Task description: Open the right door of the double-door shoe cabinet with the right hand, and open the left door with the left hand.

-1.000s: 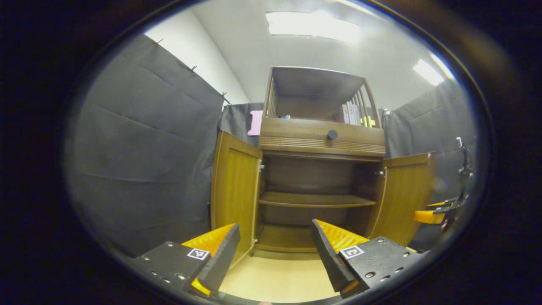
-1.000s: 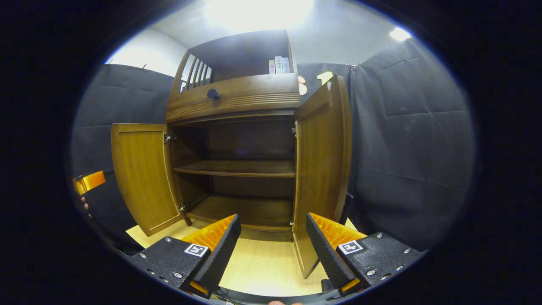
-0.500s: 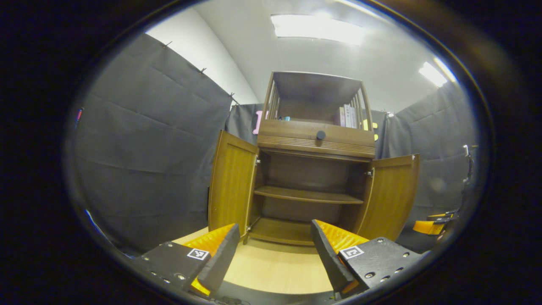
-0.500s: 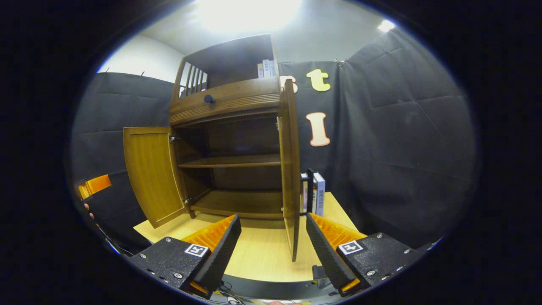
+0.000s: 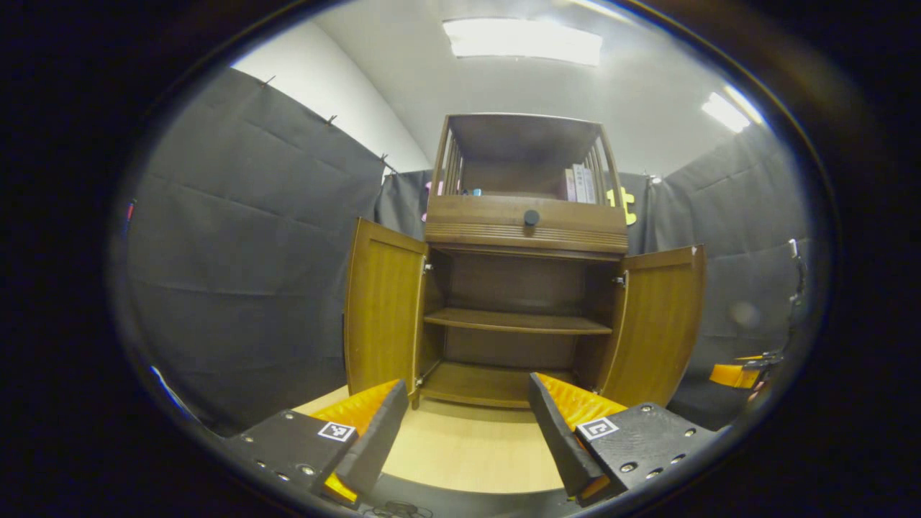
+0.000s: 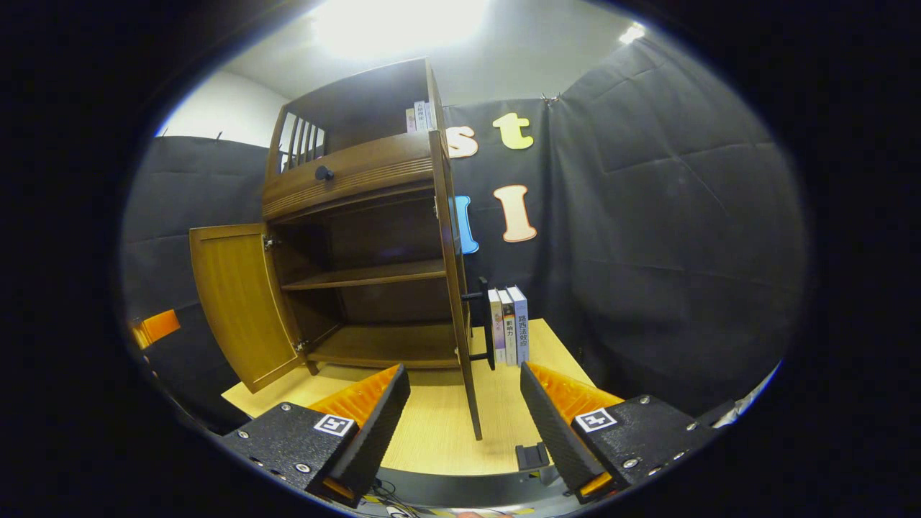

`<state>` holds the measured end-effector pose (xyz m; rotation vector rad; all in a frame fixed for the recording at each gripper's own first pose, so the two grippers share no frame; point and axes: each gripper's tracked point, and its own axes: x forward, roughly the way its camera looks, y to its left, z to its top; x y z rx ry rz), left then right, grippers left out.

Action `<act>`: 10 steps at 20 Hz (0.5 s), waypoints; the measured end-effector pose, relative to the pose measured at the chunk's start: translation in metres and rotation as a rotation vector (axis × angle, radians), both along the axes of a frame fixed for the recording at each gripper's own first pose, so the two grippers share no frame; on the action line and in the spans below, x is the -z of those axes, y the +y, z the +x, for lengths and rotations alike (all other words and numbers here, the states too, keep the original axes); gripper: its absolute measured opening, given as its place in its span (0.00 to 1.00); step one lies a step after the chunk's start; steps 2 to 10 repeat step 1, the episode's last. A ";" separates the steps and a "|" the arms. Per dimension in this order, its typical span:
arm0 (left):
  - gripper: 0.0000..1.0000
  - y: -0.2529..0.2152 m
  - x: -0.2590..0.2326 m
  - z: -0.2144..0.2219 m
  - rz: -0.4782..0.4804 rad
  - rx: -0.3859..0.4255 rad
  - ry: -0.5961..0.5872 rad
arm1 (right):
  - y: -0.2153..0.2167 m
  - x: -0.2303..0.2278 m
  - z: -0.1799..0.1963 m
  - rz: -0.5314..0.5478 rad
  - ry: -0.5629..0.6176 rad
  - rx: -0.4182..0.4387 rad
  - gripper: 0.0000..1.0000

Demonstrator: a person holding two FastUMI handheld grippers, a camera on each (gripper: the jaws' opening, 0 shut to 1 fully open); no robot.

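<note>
Hovering low over the table (image 6: pixel 432 439), clear of the woodwork: left gripper (image 5: pixel 464 424) and right gripper (image 6: pixel 460 421), each level, aimed forward, fingers spread with nothing between them. Beyond stands the shoe cabinet (image 5: pixel 524 288), left door (image 5: pixel 381 313) and right door (image 5: pixel 658 324) both swung wide, so the task looks complete. Risk, as judged: the right door's edge (image 6: pixel 457 288) lies just ahead of the right gripper, and a forward drift could knock it shut or toward the books (image 6: pixel 507 324) beside it.

Bright ceiling lights (image 5: pixel 522 39), glare, fisheye bending
</note>
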<state>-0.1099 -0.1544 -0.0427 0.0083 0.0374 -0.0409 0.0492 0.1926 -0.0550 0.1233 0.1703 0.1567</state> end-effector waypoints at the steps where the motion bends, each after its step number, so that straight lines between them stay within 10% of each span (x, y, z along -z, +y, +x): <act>1: 1.00 0.001 0.001 0.002 0.001 -0.009 0.002 | 0.000 0.002 0.002 0.000 0.003 0.000 0.96; 10: 1.00 0.001 0.001 0.002 0.001 -0.009 0.002 | 0.000 0.002 0.002 0.000 0.003 0.000 0.96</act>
